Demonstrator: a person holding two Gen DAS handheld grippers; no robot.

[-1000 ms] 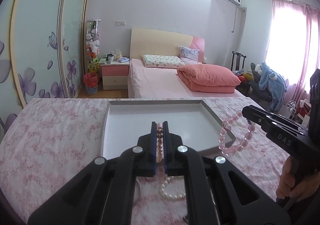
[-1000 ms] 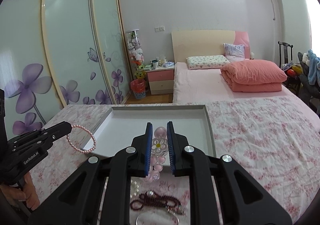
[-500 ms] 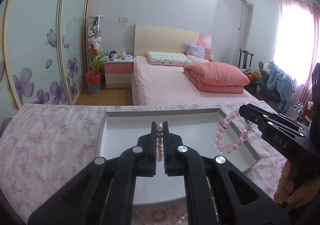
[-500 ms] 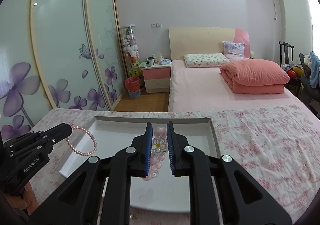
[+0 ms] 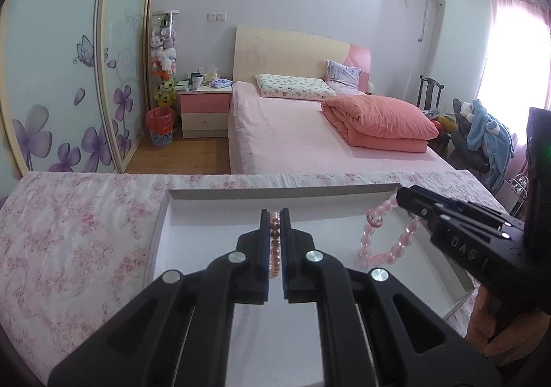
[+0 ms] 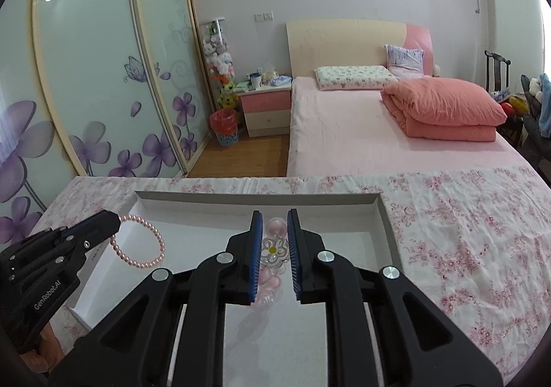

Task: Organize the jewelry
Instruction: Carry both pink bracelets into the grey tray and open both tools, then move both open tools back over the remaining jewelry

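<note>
Two bracelets — pearl [image 5: 274,242], pink-glass [image 6: 272,259] — over tray [image 6: 387,225]

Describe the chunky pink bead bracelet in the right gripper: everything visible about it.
The pink bead bracelet is a loop of large, round, translucent pale-pink beads, glassy in look, with a clear flower charm that has a yellow centre. The right gripper is shut on it at the charm; the rest of the loop hangs free below the fingers, above the white floor of the shallow tray. Whether its lowest beads touch the tray is unclear.

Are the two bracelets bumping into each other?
Apart. The left wrist view shows bare tray between the pearl bracelet and the pink bead bracelet.
</note>
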